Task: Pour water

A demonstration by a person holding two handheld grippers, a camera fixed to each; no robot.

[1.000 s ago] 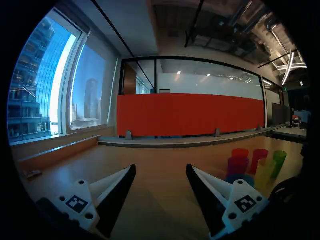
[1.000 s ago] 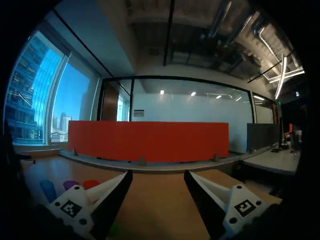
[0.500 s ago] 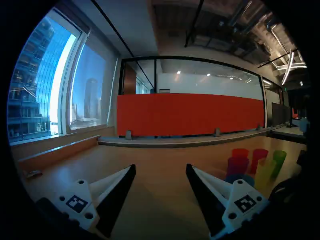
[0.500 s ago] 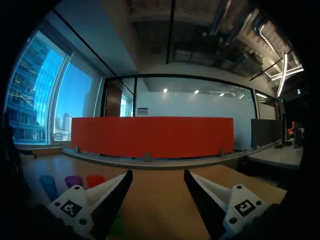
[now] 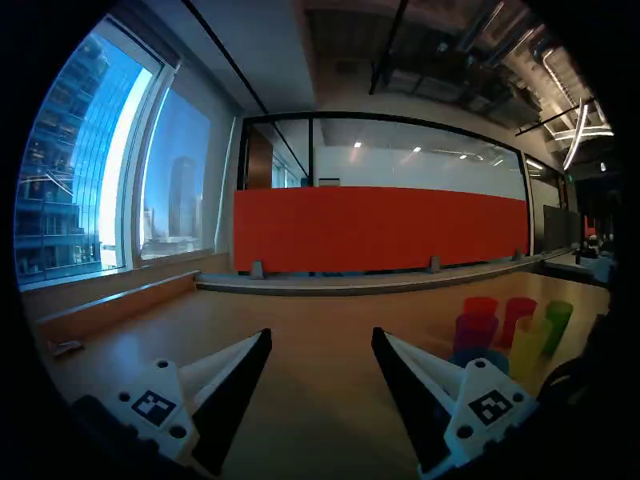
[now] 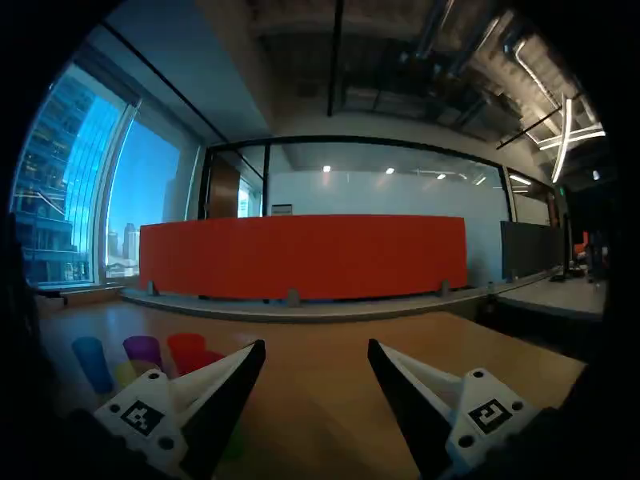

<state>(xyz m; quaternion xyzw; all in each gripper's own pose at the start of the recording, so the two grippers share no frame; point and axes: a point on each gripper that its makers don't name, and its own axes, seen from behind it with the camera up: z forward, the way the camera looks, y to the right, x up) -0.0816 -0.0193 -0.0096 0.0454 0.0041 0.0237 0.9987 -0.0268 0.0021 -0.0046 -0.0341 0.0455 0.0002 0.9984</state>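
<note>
Wooden table [image 5: 320, 392] in front of the orange partition [image 5: 376, 228] holds a cluster of coloured cups [image 5: 475, 330]; left gripper [image 5: 321, 334] and right gripper [image 6: 316, 346] both spread wide, nothing held, short of the partition.

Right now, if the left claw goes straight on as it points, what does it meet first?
Probably nothing near: the left claw points over bare table. The cups stand off to its right; the red panel is far ahead.

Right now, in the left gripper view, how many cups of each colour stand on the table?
red cup: 1
pink cup: 1
green cup: 1
purple cup: 1
yellow cup: 1
blue cup: 1
Total: 6 cups
</note>
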